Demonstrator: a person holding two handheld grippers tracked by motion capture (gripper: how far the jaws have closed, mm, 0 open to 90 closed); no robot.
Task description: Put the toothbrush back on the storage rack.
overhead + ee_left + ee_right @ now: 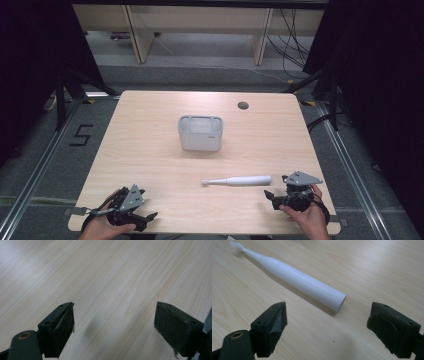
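A white electric toothbrush (pixel 239 180) lies flat on the wooden table (pixel 150 130), brush head pointing left. In the right gripper view the toothbrush (pixel 297 278) runs away from the jaws, its blunt handle end nearest. My right gripper (pixel 272 196) rests at the table's front right, just right of the handle end, open with nothing between its jaws (pixel 327 327). My left gripper (pixel 150 217) sits at the front left corner, open over bare wood (pixel 113 325). A white plastic holder (pixel 200 132) with compartments stands near the table's middle.
A small round cable hole (pixel 243 105) sits near the table's far right edge. Beyond the table are a grey floor, wooden furniture legs and loose cables. A person's hands hold both grippers at the front edge.
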